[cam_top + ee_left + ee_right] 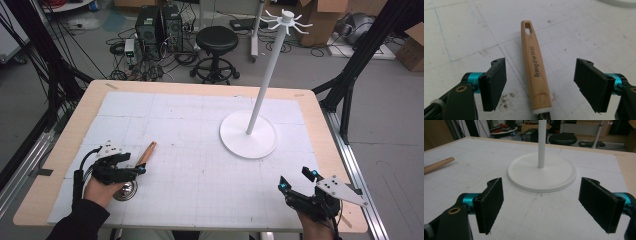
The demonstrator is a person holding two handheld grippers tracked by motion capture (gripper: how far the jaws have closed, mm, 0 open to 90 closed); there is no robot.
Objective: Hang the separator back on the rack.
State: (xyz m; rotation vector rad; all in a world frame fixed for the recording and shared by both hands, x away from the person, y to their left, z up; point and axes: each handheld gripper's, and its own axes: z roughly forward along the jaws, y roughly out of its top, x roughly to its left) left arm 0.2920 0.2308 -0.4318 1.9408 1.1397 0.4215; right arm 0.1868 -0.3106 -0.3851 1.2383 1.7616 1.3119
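- I see a ladle with a tapered light wooden handle point(535, 72), a slot cut through its far end, dark lettering printed along it, a white collar and a metal neck at its near end; in the high view its shiny metal bowl point(125, 190) sits beside my left hand.
- It lies on the near-left part of the white gridded mat point(200, 165), handle pointing far and slightly right.
- My left gripper point(540, 82) has its jaws wide apart, one on each side of the handle, neither pad touching the wood; it holds nothing.
- My right gripper point(540, 205) sits at the near-right of the mat, jaws wide open and empty, facing the white round base point(542, 173) of the tall white pole stand point(265, 85).
- That base stands right of centre, well apart from the ladle, with bare mat between them.
- The light wooden table point(65, 150) shows a bare border around the mat; its left edge is near the left gripper, its near-right corner close to my right gripper.
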